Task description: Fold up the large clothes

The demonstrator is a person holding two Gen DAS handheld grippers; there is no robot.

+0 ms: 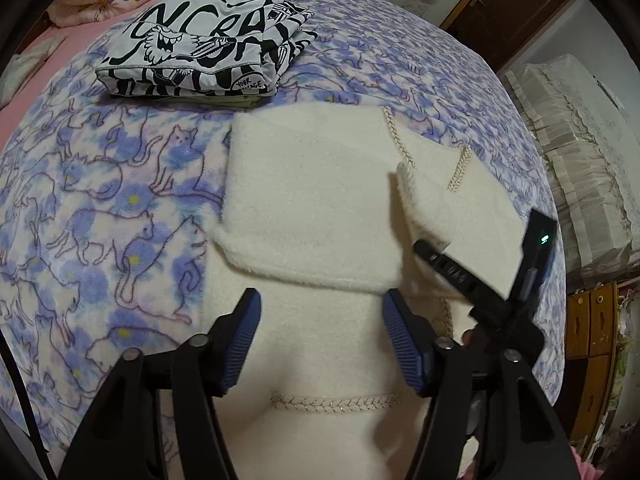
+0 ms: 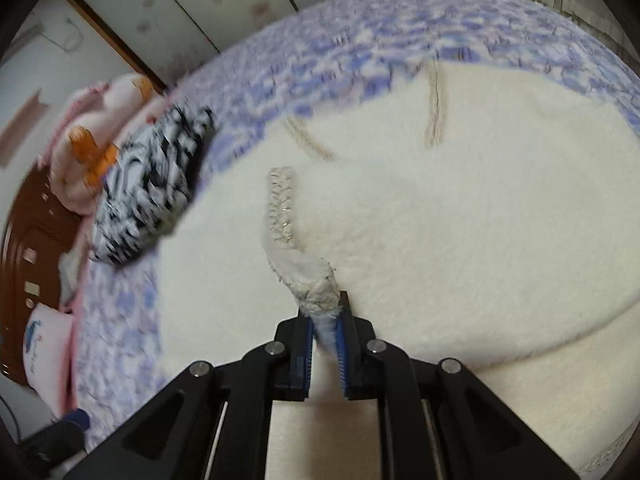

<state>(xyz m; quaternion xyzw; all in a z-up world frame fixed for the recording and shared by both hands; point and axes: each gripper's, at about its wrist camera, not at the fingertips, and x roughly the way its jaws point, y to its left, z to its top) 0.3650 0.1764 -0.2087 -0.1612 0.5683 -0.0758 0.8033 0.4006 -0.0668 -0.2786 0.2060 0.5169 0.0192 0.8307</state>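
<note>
Bed blanket point(image 1: 100, 184) bears one cream garment point(image 1: 304, 208), right claw point(image 2: 325, 312) gripping.

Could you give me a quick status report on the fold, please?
Left tool open, above the cream garment. Right tool shut on its edge, lifting a flap. Folded black-and-white garment beside it, apart, not obstructing.

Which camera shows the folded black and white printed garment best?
The left wrist view: the folded black-and-white printed garment sits sharp and whole on the purple cat-print blanket. The right wrist view shows it only motion-blurred at the left.
</note>
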